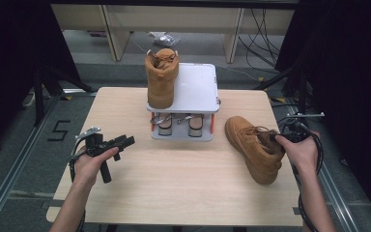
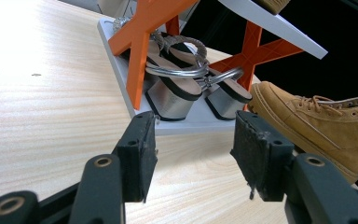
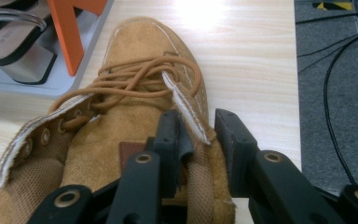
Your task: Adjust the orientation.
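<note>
A tan lace-up boot (image 1: 253, 147) lies on its side at the right of the wooden table (image 1: 174, 188), its toe toward the white rack (image 1: 198, 84). My right gripper (image 1: 290, 135) is at the boot's collar. In the right gripper view the boot (image 3: 144, 60) runs away from the gripper (image 3: 198, 126): one jaw is inside the opening, the other outside, and the collar wall stands between them with a sliver of gap at the outer pad. A matching boot (image 1: 161, 77) stands upright on the rack's top shelf. My left gripper (image 1: 123, 145) hovers open at the table's left, holding nothing.
Silver block-heel sandals (image 2: 177, 88) sit on the rack's lower shelf between orange struts (image 2: 140, 51). In the left gripper view the open jaws (image 2: 193, 140) face the rack, with the lying boot (image 2: 317, 121) at right. Cables trail on the floor right of the table (image 3: 335, 93).
</note>
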Demonstrator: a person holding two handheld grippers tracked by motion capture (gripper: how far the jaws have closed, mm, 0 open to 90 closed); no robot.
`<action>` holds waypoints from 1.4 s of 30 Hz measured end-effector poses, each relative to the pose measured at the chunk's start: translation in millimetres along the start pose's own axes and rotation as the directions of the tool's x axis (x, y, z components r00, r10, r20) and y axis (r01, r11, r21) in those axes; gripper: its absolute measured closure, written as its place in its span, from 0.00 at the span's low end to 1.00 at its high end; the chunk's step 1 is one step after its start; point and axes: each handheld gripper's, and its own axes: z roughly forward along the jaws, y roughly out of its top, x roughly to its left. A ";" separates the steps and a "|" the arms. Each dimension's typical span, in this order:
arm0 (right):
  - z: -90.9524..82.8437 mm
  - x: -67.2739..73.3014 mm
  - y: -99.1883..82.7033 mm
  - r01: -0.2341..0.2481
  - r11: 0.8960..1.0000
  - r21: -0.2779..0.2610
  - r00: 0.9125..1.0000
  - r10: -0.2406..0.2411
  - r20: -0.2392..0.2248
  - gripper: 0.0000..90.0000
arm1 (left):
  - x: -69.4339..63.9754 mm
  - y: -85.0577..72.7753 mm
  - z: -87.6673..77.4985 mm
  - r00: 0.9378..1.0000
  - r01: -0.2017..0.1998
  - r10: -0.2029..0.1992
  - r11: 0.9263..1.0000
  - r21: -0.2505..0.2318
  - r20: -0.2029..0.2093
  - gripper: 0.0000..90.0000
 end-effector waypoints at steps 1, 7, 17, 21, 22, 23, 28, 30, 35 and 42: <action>2.5 0.0 -0.2 0.002 1.000 0.000 1.000 -0.002 0.008 0.80 | 0.2 -0.1 0.1 1.000 0.000 0.000 1.000 0.000 0.001 0.54; 5.2 0.3 -0.9 -0.002 1.000 0.024 1.000 0.003 -0.011 0.82 | 0.2 -1.4 1.6 1.000 0.007 -0.007 1.000 0.000 -0.002 0.54; 0.6 2.8 2.6 -0.228 0.966 0.120 0.966 0.240 -0.096 0.89 | 0.7 -2.3 2.4 1.000 0.012 -0.012 1.000 0.002 -0.002 0.54; 0.3 -4.5 1.7 -0.245 0.960 0.133 0.951 0.265 -0.162 0.90 | 0.8 -3.1 2.9 1.000 0.010 -0.010 1.000 0.008 -0.001 0.54; 0.4 -5.3 1.9 -0.238 0.963 0.128 0.951 0.258 -0.170 0.91 | 0.8 -3.1 2.9 1.000 0.010 -0.010 1.000 0.008 0.000 0.54; 0.0 -6.2 1.8 -0.235 0.963 0.136 0.950 0.257 -0.177 0.91 | 0.7 -3.0 2.7 1.000 0.011 -0.011 1.000 0.007 0.000 0.54; -0.8 -3.9 1.4 -0.297 0.944 0.147 0.936 0.318 -0.150 0.91 | 1.4 -3.0 2.6 1.000 0.013 -0.013 1.000 0.006 -0.002 0.54; 0.3 -8.4 0.7 -0.270 0.954 0.134 0.942 0.290 -0.169 0.91 | 1.4 -3.1 2.5 1.000 0.014 -0.014 1.000 0.006 -0.001 0.54; -1.6 -4.8 1.0 -0.329 0.934 0.142 0.920 0.350 -0.173 0.92 | 2.0 -2.5 1.3 1.000 0.011 -0.011 1.000 0.008 0.001 0.54; -0.4 -8.5 -0.2 -0.394 0.909 0.137 0.883 0.416 -0.218 0.92 | 3.0 -2.7 1.0 1.000 0.012 -0.012 1.000 0.011 -0.004 0.54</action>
